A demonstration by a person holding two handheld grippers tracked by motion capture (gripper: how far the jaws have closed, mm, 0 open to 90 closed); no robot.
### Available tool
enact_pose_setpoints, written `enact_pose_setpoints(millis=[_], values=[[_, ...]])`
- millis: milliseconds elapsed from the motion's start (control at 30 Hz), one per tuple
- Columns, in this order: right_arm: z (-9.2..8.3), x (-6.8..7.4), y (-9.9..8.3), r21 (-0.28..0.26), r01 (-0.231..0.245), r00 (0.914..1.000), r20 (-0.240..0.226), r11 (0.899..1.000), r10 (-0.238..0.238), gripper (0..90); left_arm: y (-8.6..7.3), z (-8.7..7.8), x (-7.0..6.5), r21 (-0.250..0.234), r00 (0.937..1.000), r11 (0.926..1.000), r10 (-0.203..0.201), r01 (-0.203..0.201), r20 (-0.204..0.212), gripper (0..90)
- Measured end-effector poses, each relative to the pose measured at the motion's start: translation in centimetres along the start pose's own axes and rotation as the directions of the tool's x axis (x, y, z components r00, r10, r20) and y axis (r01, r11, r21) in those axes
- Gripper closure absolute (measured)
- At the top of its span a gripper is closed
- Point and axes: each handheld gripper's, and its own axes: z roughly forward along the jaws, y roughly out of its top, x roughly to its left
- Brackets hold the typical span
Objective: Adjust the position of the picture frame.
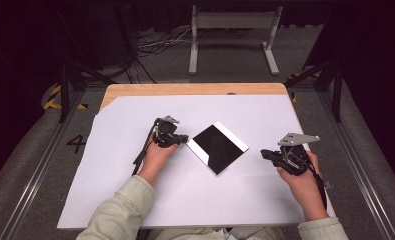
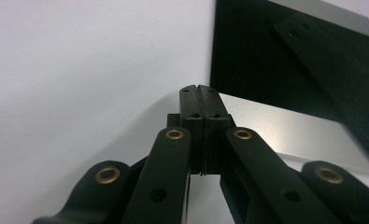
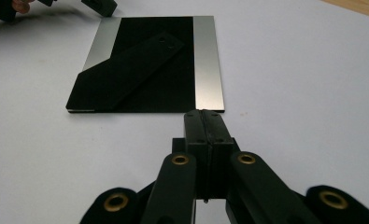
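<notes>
Black and silver, a picture frame (image 1: 219, 147) lies face down mid-sheet, nearer the far edge, its stand flat. The left gripper (image 1: 183, 139), jaws pressed together and empty, sits at its left corner, probably to brace or nudge it. The right gripper (image 1: 265, 153), also closed on nothing, waits apart toward the right edge of the white sheet (image 1: 135, 200).

White sheet (image 1: 135, 200) covering most of a wooden table (image 1: 185, 89), whose bare wood shows as a strip along the far edge and at the far left corner. White metal stand (image 1: 232, 22) with two feet on the grey floor (image 1: 225, 65) beyond the table. Tangle of cables (image 1: 157, 45) on the floor, far left of the stand. Yellow-and-black hazard tape (image 1: 52, 97) on the floor, left of the table. Number 4 (image 1: 76, 143) marked on the floor at left. Metal rails (image 1: 30, 185) running along both sides of the table
</notes>
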Motion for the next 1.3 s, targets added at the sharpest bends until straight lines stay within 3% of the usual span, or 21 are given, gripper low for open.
enact_pose_setpoints(millis=[167,500,667,833,1000,1100,1133,1167,1200,1300], values=[[0.1,-0.5,-0.1,0.009,-0.017,0.9998,-0.004,1.000,0.017,90.0,0.1,0.4,-2.1,0.048,0.9966,0.9954,0.082,-0.082,0.015,90.0],[-0.3,-0.8,0.1,-0.004,-0.026,0.9994,-0.021,1.000,0.026,90.0,0.0,1.2,-5.0,0.087,0.9833,0.9828,0.155,-0.163,0.096,90.0],[0.1,-1.4,-0.3,0.024,-0.070,0.9974,-0.018,0.997,0.070,90.0,-0.2,1.6,-6.6,0.095,0.9740,0.9769,0.177,-0.192,0.141,90.0],[1.3,-2.4,-1.0,0.064,-0.128,0.9917,0.019,0.990,0.127,90.0,-0.5,1.9,-8.4,0.117,0.9581,0.9655,0.207,-0.233,0.198,90.0],[1.7,-3.6,-1.7,0.083,-0.171,0.9838,0.068,0.982,0.166,90.0,-0.8,2.3,-10.4,0.126,0.9369,0.9505,0.247,-0.284,0.247,90.0],[1.7,-4.1,-1.9,0.081,-0.195,0.9780,0.092,0.977,0.187,90.0,-0.9,2.6,-11.4,0.127,0.9287,0.9461,0.256,-0.298,0.268,90.0],[1.9,-4.5,-2.2,0.091,-0.214,0.9727,0.111,0.973,0.204,90.0,-1.0,2.8,-11.8,0.121,0.9216,0.9462,0.255,-0.300,0.292,90.0],[1.9,-4.5,-2.2,0.091,-0.214,0.9727,0.111,0.973,0.204,90.0,-1.0,2.8,-11.8,0.121,0.9216,0.9462,0.255,-0.300,0.292,90.0],[2.3,-4.9,-2.5,0.109,-0.228,0.9674,0.137,0.968,0.213,90.0,-1.0,3.0,-12.3,0.115,0.9167,0.9420,0.271,-0.315,0.294,90.0],[2.6,-5.2,-2.8,0.119,-0.239,0.9651,0.138,0.964,0.223,90.0,-1.0,3.1,-12.4,0.116,0.9137,0.9410,0.271,-0.318,0.303,90.0]])
